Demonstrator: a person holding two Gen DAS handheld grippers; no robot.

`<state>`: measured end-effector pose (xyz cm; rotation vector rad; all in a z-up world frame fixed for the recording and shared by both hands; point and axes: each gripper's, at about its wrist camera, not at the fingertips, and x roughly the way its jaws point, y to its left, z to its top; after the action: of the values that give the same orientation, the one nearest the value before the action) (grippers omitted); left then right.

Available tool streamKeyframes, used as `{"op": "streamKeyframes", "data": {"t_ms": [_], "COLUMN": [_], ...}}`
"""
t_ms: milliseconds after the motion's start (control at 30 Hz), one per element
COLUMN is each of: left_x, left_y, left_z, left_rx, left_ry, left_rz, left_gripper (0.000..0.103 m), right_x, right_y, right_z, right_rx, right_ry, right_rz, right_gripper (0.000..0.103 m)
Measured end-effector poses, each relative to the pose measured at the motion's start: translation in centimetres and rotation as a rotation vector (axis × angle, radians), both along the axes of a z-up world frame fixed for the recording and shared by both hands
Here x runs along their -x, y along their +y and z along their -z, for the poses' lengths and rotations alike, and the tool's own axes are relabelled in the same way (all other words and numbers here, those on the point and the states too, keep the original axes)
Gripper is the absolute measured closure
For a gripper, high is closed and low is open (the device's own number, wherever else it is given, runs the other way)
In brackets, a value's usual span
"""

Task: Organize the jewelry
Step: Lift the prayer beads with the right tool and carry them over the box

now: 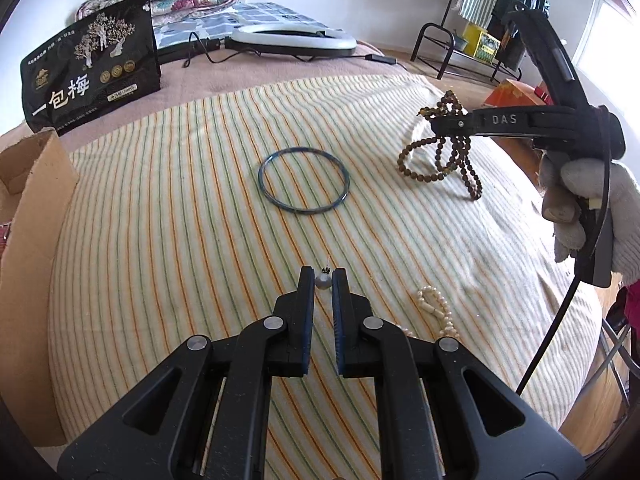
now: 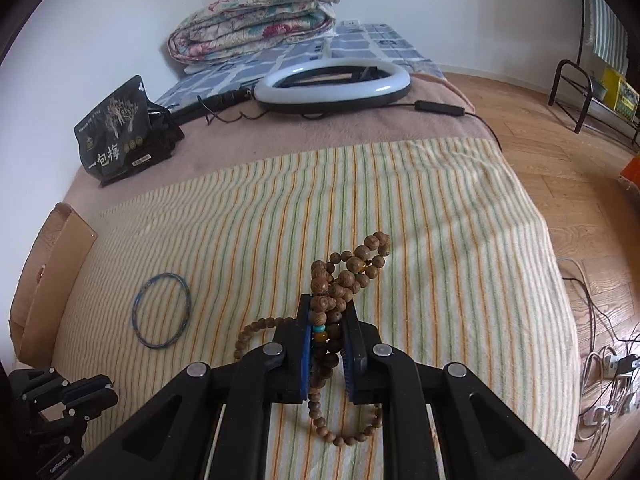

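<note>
Two grippers (image 1: 322, 276) (image 2: 328, 312). One wooden bead strand (image 2: 344, 280), one blue bangle (image 1: 304, 180), one pearl strand (image 1: 436, 308), one small grey pendant (image 1: 322, 281). One cardboard box (image 1: 28, 240), one black snack bag (image 1: 92, 64), one ring light (image 2: 332, 84), one folded quilt (image 2: 256, 16).

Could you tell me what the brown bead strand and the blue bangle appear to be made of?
Brown bead strand: probably wood, matte, with visible grain, plus a turquoise and an amber-looking bead. Blue bangle: thin rigid ring, mottled dark blue with slight sheen; glass, stone or plastic, I cannot tell which.

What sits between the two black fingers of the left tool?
A small grey round bead sits between the left gripper fingertips, over the striped cloth; the left wrist view shows it.
</note>
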<state>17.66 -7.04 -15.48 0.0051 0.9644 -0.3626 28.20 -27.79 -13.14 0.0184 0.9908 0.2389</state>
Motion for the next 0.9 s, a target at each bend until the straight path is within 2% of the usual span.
{"op": "streamKeyframes", "data": {"t_ms": [267, 500, 900], "left_x": [1.0, 2.1, 4.8], "left_y": [0.9, 2.4, 6.7], "left_z": [-1.7, -4.3, -8.7], "left_rx": [0.003, 0.032, 0.06], "left_ry": [-0.035, -0.084, -0.177], "left_rz": [-0.011, -0.037, -0.101], "left_gripper": [0.096, 0.096, 0.096], "right_x": [1.7, 4.0, 7.2], "right_y": [0.1, 0.9, 4.8], "right_z": [-2.4, -6.0, -11.1], "right_rx": [0.007, 0.042, 0.054], "right_ry": [-0.045, -0.109, -0.176], "right_rz": [-0.009, -0.033, -0.083], "right_gripper": [0.093, 0.093, 0.093]}}
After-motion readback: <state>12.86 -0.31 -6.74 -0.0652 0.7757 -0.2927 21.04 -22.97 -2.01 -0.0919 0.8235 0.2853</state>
